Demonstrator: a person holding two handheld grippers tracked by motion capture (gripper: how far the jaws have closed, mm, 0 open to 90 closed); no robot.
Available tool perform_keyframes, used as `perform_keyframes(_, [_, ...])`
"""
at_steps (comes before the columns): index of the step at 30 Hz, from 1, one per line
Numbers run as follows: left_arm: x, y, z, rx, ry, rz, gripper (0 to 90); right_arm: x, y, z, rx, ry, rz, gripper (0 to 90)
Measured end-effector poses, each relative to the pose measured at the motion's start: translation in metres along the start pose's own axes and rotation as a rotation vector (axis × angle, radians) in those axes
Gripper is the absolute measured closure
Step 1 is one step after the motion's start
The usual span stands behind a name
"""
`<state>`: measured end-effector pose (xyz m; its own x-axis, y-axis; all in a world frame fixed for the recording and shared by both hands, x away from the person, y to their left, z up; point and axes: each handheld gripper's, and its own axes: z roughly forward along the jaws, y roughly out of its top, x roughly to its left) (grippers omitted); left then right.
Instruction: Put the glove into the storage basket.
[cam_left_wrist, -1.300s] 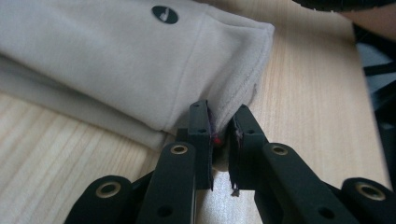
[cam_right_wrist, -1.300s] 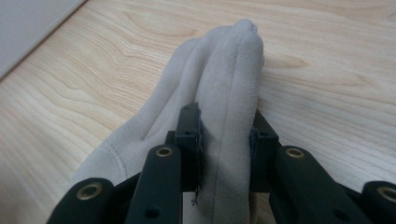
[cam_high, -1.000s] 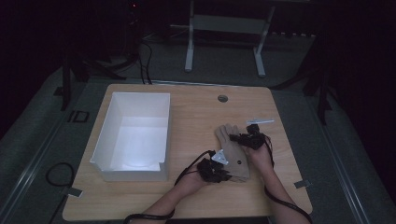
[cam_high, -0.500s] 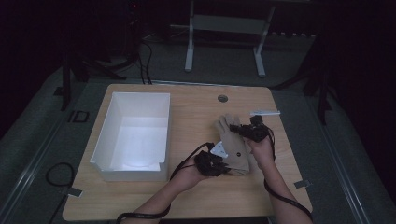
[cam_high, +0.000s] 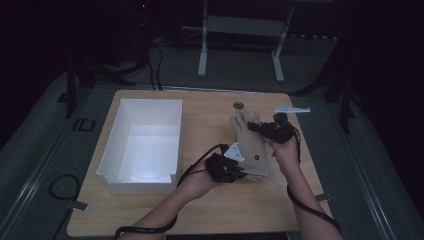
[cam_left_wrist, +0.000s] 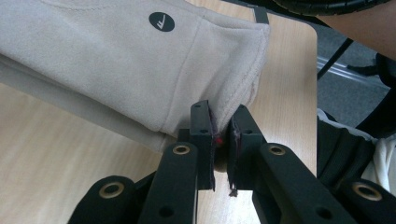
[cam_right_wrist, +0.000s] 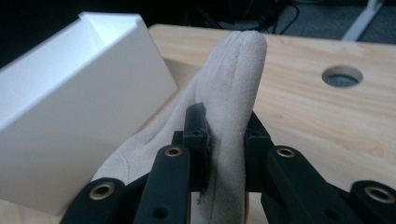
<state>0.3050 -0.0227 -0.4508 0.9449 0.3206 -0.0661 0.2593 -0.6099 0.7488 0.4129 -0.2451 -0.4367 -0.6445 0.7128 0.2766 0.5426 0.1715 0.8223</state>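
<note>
- Table (cam_high: 150, 210): light wood, with a round hole (cam_high: 238, 105) near its far edge.
- Box (cam_high: 145, 145): white, open-topped, on the table's left half.
- Glove (cam_high: 252, 145): beige, right of the box, held between both grippers.
- Left gripper (cam_high: 239, 172): jaws clamped on the glove's cuff edge.
- Right gripper (cam_high: 255, 127): jaws pinching a glove finger.

A white box (cam_high: 142, 142) sits on the wooden table (cam_high: 200, 210), which has a round hole (cam_high: 238, 105)
</note>
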Motion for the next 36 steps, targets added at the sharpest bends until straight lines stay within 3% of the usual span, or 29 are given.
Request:
perform_keyframes(7, [0.001,0.014,-0.024,0.016,0.039,0.028,83.0,0.01,0.021,-0.008,-0.03,0.0,-0.013,77.5])
perform_keyframes(12, [0.005,0.016,-0.039,0.01,0.052,0.024,83.0,0.017,0.033,-0.007,-0.037,0.007,-0.024,77.5])
perform_keyframes(22, [0.009,0.006,-0.059,0.006,0.078,0.004,82.9,0.036,0.05,0.002,-0.039,0.034,-0.045,77.5])
perform_keyframes(36, [0.015,-0.014,-0.107,0.006,0.137,-0.015,83.0,0.072,0.072,0.032,-0.037,0.085,-0.08,77.6])
